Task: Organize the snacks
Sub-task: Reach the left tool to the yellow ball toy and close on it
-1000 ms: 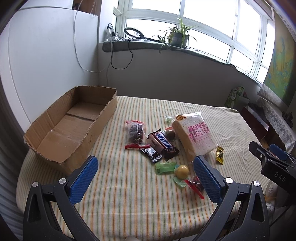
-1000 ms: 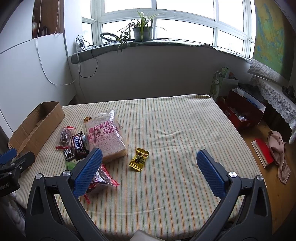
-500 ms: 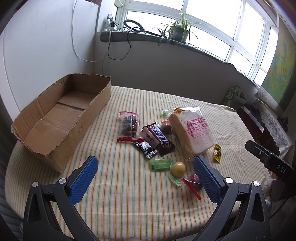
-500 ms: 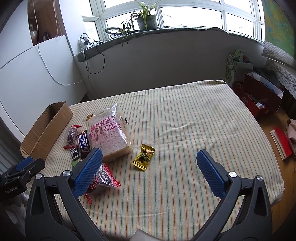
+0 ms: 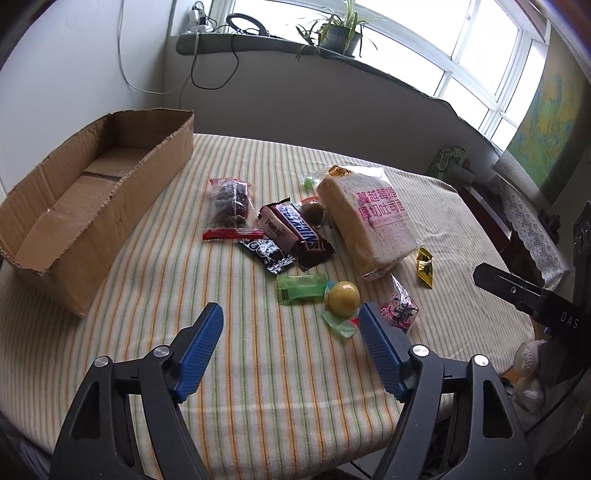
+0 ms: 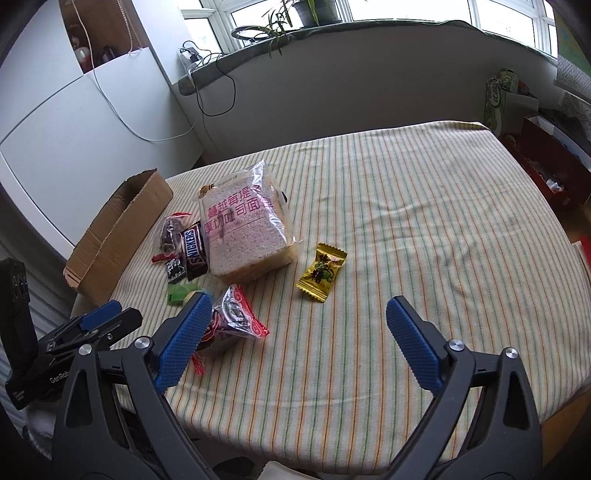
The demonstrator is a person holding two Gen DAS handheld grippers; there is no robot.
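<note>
Snacks lie on a striped tablecloth: a bagged bread loaf [image 5: 369,218] [image 6: 243,236], a Snickers bar [image 5: 299,232] [image 6: 194,251], a bag of dark dried fruit [image 5: 229,203], a green candy [image 5: 301,288], a yellow ball candy [image 5: 343,295], a red-white packet [image 5: 400,310] [image 6: 236,317] and a gold candy [image 5: 424,266] [image 6: 322,271]. An open cardboard box [image 5: 85,195] [image 6: 118,236] stands at the left. My left gripper [image 5: 290,350] is open and empty, just short of the green candy. My right gripper [image 6: 295,347] is open and empty, near the gold candy.
The table's front edge runs just under both grippers. A wall and a windowsill with a potted plant [image 5: 340,33] and cables lie behind. Boxes and bags [image 6: 546,162] sit on the floor to the right.
Both grippers have moved forward and down toward the snacks, which now look larger. No snack has moved. Both stay open.
</note>
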